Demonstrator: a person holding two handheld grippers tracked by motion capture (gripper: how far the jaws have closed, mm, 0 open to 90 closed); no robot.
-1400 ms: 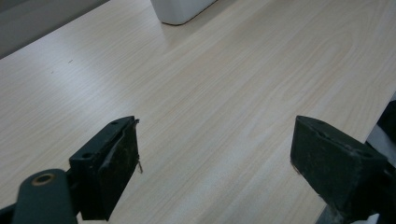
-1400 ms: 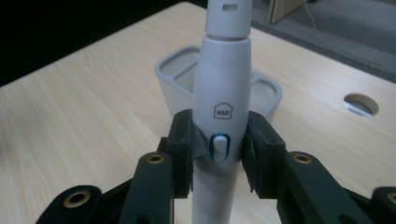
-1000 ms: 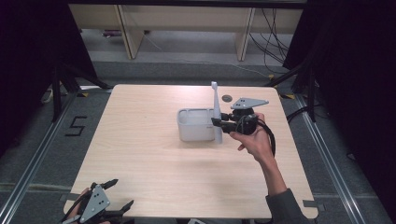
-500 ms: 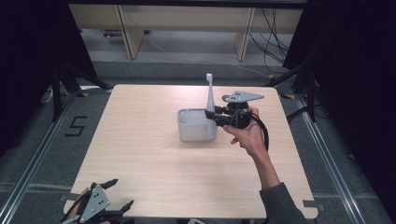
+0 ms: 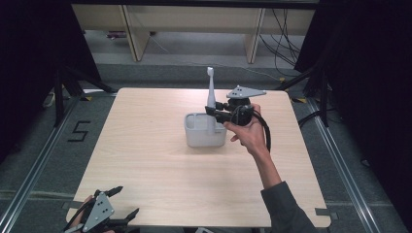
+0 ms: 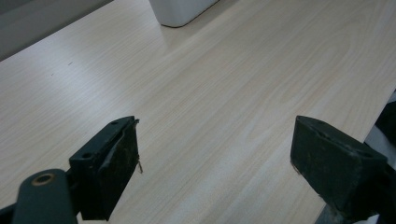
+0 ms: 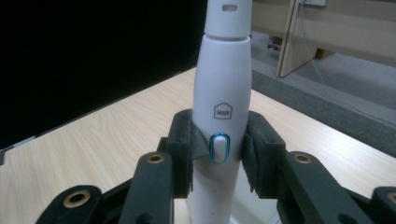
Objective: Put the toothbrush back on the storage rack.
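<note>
We see the right tool (image 5: 214,113) clamped on a white electric toothbrush (image 5: 211,97), its pads pressing both sides of the handle beside the blue-ringed button. The toothbrush stands upright, head up, its lower end inside the grey holder (image 5: 204,131) near the middle of the worktop (image 5: 145,160). The left tool (image 5: 114,213) sits at the worktop's near left corner, well apart from the holder, its jaws spread wide with nothing between them.
</note>
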